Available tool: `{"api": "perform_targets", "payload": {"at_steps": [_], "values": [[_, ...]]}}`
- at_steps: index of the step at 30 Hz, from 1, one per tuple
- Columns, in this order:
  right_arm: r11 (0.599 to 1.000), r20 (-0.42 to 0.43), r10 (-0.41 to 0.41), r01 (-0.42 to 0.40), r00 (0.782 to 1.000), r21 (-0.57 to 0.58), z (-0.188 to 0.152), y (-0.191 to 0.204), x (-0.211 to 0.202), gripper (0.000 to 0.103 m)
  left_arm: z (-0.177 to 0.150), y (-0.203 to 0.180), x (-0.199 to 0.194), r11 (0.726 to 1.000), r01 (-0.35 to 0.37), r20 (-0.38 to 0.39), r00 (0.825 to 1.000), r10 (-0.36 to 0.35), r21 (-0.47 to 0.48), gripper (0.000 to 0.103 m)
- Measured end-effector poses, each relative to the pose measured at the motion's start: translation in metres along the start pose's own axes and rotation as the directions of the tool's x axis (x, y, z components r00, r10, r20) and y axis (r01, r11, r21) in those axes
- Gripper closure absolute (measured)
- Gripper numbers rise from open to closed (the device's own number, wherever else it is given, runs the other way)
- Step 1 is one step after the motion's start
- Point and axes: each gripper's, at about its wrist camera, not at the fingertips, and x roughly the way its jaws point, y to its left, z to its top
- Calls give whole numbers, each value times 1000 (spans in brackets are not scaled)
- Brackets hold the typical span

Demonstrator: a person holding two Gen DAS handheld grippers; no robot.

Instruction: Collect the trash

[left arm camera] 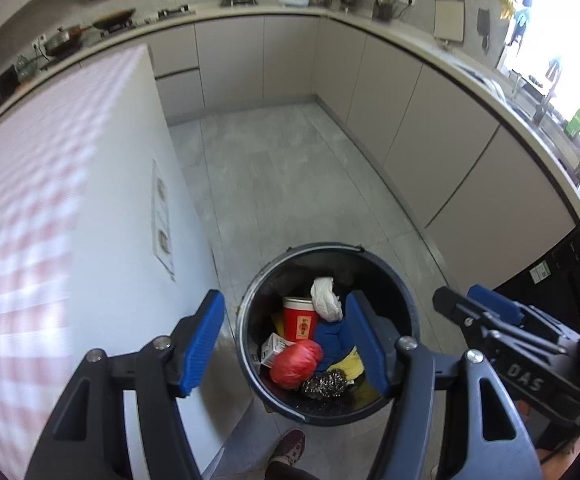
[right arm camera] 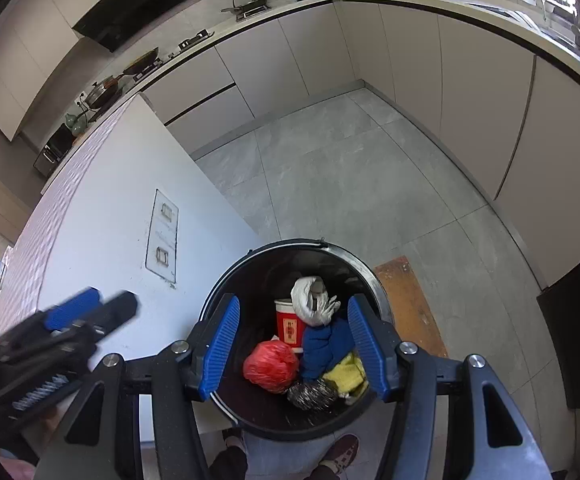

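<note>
A black trash bin (left arm camera: 398,280) (right arm camera: 374,276) stands on the floor beside the white island. It holds a red cup (left arm camera: 298,320) (right arm camera: 288,326), a white crumpled bag (left arm camera: 325,298) (right arm camera: 312,300), a red bag (left arm camera: 296,362) (right arm camera: 270,366), a blue cloth (left arm camera: 330,336) (right arm camera: 322,346), a yellow cloth (right arm camera: 346,376), a steel scourer (left arm camera: 324,386) (right arm camera: 312,396) and a small carton (left arm camera: 273,350). My left gripper (left arm camera: 285,344) is open and empty above the bin; it also shows in the right wrist view (right arm camera: 89,306). My right gripper (right arm camera: 294,346) is open and empty above the bin; it also shows in the left wrist view (left arm camera: 474,304).
The white island (left arm camera: 101,216) (right arm camera: 105,216) with a pink checked cloth (left arm camera: 29,184) stands at the left. Beige cabinets (left arm camera: 430,132) and a counter with pots line the back and right. A wooden board (right arm camera: 408,304) lies on the floor. My shoes (right arm camera: 342,452) are below the bin.
</note>
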Motion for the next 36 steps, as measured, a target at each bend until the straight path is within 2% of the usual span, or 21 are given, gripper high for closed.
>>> {"api": "perform_targets", "payload": {"at_steps": [5, 9, 12, 15, 18, 20, 23, 25, 30, 33, 36], "values": [[999, 1, 30, -30, 1000, -25, -10, 22, -34, 44, -9, 14, -48, 1000, -8, 45, 999, 8, -15, 33], [995, 11, 59, -58, 998, -85, -31, 50, -67, 44, -23, 33, -91, 999, -27, 91, 995, 29, -27, 26], [989, 34, 67, -62, 997, -134, -55, 73, -96, 43, -45, 49, -123, 998, -53, 137, 989, 57, -37, 19], [980, 69, 56, -41, 996, -195, -90, 97, -127, 39, -74, 65, -153, 996, -71, 185, 979, 81, -60, 16], [971, 101, 33, -8, 994, -237, -128, 119, -160, 34, -104, 75, -176, 992, -101, 193, 974, 115, -78, 15], [966, 137, 21, 15, 990, -259, -151, 132, -185, 31, -120, 78, -186, 989, -117, 187, 973, 133, -93, 15], [957, 211, -26, 86, 977, -279, -175, 146, -220, 20, -141, 85, -205, 985, -131, 187, 971, 151, -113, 12], [955, 240, -34, 102, 970, -278, -187, 153, -238, 13, -152, 86, -214, 983, -140, 190, 969, 161, -121, 12], [956, 273, -34, 110, 962, -271, -205, 160, -268, 8, -169, 85, -231, 972, -174, 203, 957, 205, -159, 12], [958, 272, -9, 86, 962, -272, -205, 156, -275, 8, -176, 81, -234, 964, -186, 203, 953, 224, -189, 12], [955, 268, -20, 98, 963, -279, -202, 151, -282, 8, -183, 76, -239, 958, -185, 207, 951, 231, -219, 12]]}}
